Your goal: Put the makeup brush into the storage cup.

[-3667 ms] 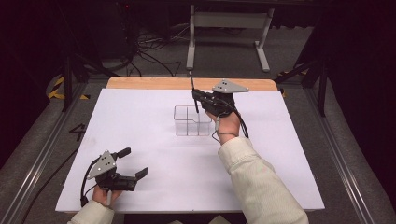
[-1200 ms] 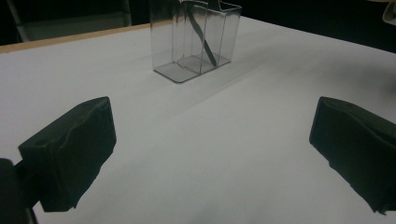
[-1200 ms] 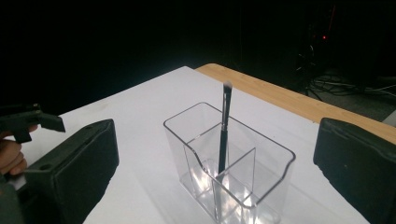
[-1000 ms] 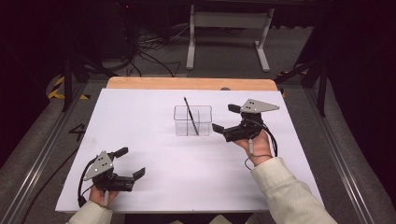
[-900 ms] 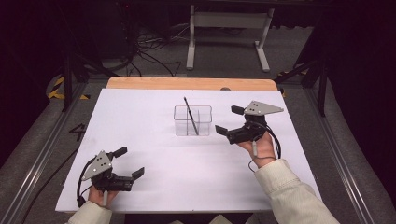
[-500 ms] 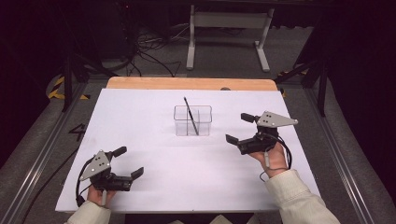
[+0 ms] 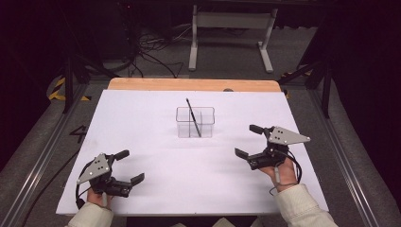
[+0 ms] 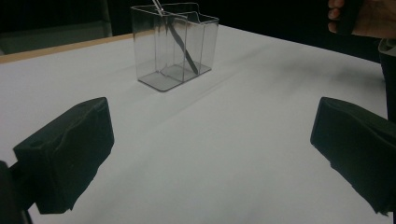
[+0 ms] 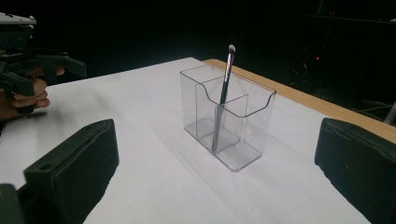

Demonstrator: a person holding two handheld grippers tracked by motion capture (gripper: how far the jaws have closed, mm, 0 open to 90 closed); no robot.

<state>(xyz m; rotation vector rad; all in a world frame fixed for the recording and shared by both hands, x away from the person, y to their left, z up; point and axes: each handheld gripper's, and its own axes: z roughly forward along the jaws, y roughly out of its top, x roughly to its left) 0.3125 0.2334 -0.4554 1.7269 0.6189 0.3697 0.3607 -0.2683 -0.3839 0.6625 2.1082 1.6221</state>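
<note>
Right gripper (image 7: 250, 141) is sitting at about 4 o'clock on the white surface (image 7: 156, 127), jaws spread wide and holding nothing, with the person's right hand (image 7: 279, 174) gripping it from behind. Left gripper (image 7: 130, 166) is resting at about 8 o'clock, jaws likewise gaping wide and empty, left hand (image 7: 97, 197) behind it. Between and beyond them, toward 12 o'clock, a clear divided holder (image 7: 195, 122) is standing upright, well apart from both grippers, with a thin dark makeup brush (image 9: 223, 98) leaning inside it, pale tip poking above the rim.
</note>
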